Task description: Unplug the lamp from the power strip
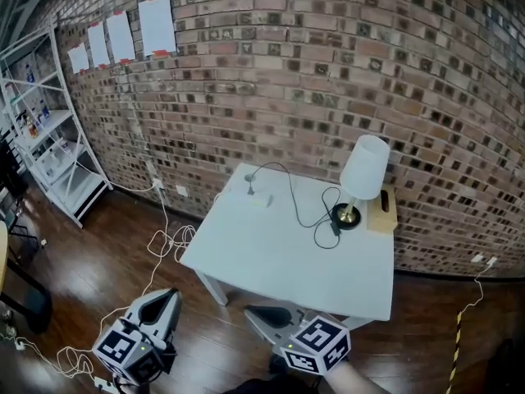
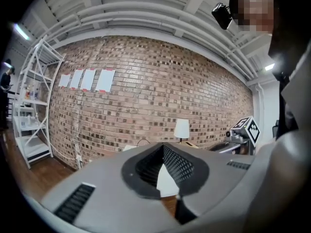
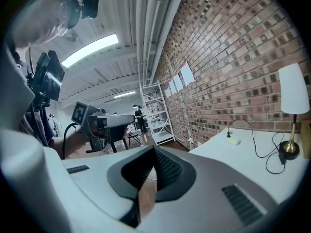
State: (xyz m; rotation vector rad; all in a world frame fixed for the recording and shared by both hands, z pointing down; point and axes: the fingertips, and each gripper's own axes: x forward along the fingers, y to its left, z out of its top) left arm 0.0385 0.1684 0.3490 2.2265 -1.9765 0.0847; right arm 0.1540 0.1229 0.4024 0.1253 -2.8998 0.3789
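My left gripper (image 2: 164,152) has its jaws pressed together with nothing between them. My right gripper (image 3: 154,152) looks the same in its own view, tips met and empty. From the head view, both hang over the wooden floor (image 1: 205,335) just short of the table's (image 1: 271,261) near edge and touch nothing.

The lamp (image 1: 363,171) stands at the table's far right corner, with a wooden box (image 1: 382,212) just beside its base. Its black cord (image 1: 308,220) loops across the tabletop to the power strip (image 1: 261,199) near the table's far left edge. The plug (image 1: 250,189) stands upright in the strip.

Only the right gripper view shows a small lit spot on the strip, and a person far beyond the table's left side by a white shelf (image 3: 155,113). It also catches my left gripper from the side. The left gripper view shows little of the table past its own jaws, only the lamp's shade against the brick wall (image 2: 146,101) and my right gripper's marker cube (image 2: 250,128). Only the head view shows the white cables (image 1: 164,240) lying on the floor to the table's left.
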